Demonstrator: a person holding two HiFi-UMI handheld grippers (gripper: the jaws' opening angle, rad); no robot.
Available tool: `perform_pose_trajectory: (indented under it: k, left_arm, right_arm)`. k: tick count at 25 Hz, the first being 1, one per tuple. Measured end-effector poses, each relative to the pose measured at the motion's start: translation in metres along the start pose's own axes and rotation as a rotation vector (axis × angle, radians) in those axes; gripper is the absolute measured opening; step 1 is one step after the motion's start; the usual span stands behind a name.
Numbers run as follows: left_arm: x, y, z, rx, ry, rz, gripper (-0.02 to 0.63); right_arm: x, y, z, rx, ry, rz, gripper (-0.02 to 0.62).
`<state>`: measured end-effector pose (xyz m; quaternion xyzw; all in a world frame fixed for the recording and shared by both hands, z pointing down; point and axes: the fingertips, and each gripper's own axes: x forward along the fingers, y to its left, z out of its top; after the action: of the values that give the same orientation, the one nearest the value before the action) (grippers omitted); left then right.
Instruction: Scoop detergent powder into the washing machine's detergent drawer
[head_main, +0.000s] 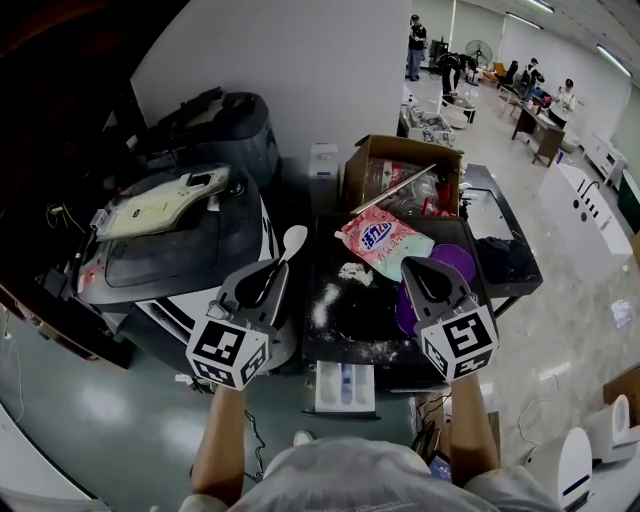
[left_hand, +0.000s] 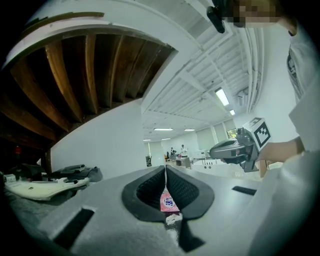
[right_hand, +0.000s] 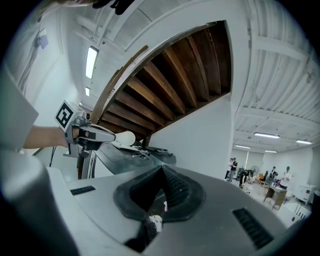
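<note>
Farthest left stands a grey machine (head_main: 180, 250), which plays no part here. Just right of it, the left gripper (head_main: 268, 275) has its fingers closed on the handle of a white spoon (head_main: 294, 240). The bowl points away from the person and hangs above the left edge of the black worktop (head_main: 370, 315). Gripped by the handle end like this, the bowl is free to dip and lift, and it looks empty.

Loose detergent powder (head_main: 352, 272) lies scattered across the worktop, so a scoop could be taken from there or from the bag. The detergent drawer (head_main: 345, 385) stands pulled out below the worktop's near edge, between the two grippers. It is open to take a load, and the spoon is well short of it.

The pink detergent bag (head_main: 385, 242) lies flat on the far side of the worktop, in front of a cardboard box (head_main: 400, 165).

The right gripper (head_main: 420, 272) holds nothing, its fingers drawn together. It hangs over a purple bowl (head_main: 455, 262), probably kept clear of the spoon.
</note>
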<state>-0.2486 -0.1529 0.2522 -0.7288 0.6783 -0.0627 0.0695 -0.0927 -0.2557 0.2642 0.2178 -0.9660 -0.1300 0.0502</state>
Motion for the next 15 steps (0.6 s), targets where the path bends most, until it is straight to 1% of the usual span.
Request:
perform_pose_trajectory:
  k: [15]
  left_arm:
    - [-0.006,0.006,-0.022,-0.017,0.046,0.029,0.015]
  right_arm:
    - [0.005,0.002,-0.018,0.007,0.039,0.024,0.005]
